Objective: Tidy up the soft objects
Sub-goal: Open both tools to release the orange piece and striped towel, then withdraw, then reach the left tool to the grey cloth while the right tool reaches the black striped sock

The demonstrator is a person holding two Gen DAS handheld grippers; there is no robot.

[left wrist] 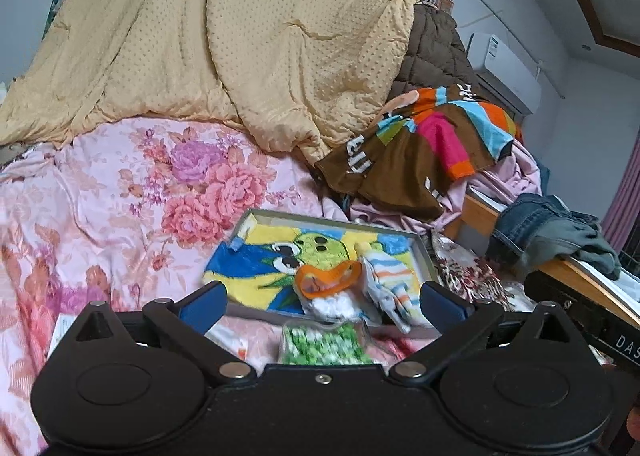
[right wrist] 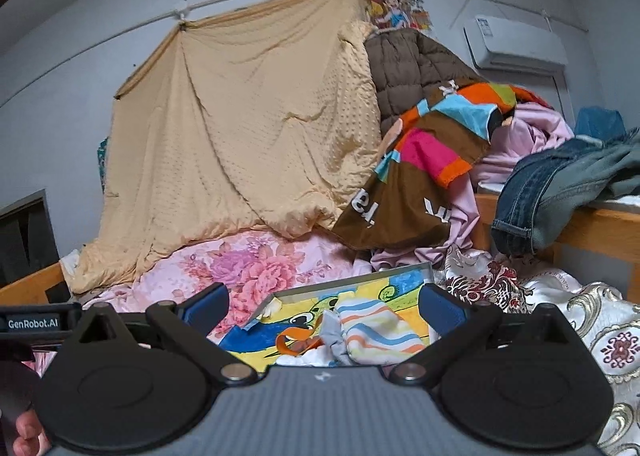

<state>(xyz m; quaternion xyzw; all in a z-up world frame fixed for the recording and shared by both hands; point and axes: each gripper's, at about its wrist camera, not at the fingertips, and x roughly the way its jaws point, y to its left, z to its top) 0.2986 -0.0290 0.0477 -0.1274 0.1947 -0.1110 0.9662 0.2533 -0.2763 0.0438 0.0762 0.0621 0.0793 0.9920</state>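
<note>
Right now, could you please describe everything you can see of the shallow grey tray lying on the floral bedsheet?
The shallow grey rectangular tray lies roughly flat on the pink floral bedsheet, ahead of both open grippers. It has a low raised rim and looks rigid. A colourful cartoon duck towel lines it and spills over its near left edge. On the towel rest a pastel striped sock, an orange-rimmed piece and something white and fluffy. Its far right corner lies near the crumpled lilac cloth; contact is unclear.

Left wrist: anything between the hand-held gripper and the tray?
Yes: a green-and-white patterned packet lies on the floral sheet between the left hand-held gripper and the tray.
</note>
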